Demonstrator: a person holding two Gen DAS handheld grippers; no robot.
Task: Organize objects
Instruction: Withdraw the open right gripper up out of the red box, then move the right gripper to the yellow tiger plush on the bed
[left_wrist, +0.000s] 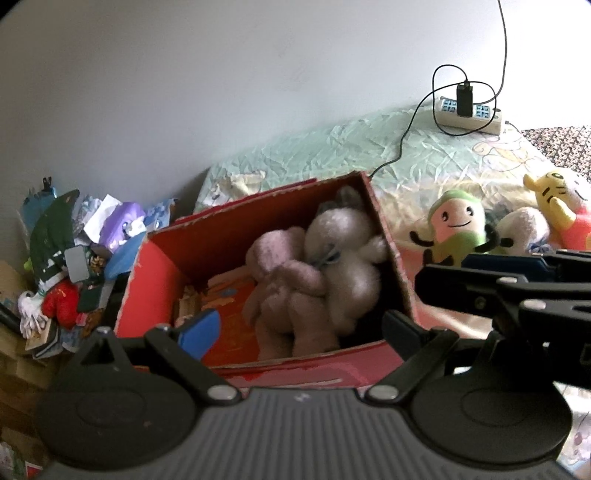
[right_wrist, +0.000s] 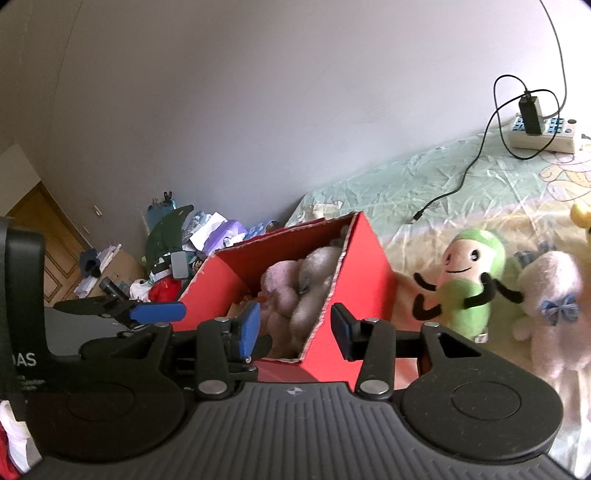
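Note:
A red cardboard box (left_wrist: 155, 291) stands on the bed and holds a pink plush (left_wrist: 280, 273) and a grey plush (left_wrist: 343, 258). My left gripper (left_wrist: 299, 328) is open and empty above the box's near side. My right gripper (right_wrist: 295, 328) is open and empty, its jaws either side of the box's right wall (right_wrist: 354, 273). It shows in the left wrist view (left_wrist: 517, 284) at the right. A green plush (right_wrist: 465, 280), a white plush with a blue bow (right_wrist: 550, 295) and a yellow plush (left_wrist: 557, 206) lie on the bed right of the box.
A power strip (left_wrist: 469, 114) with a black charger and cable lies at the far edge of the green bedspread (left_wrist: 332, 151). A heap of clutter (left_wrist: 70, 258) sits on the floor to the left. A wooden door (right_wrist: 40, 240) stands at far left.

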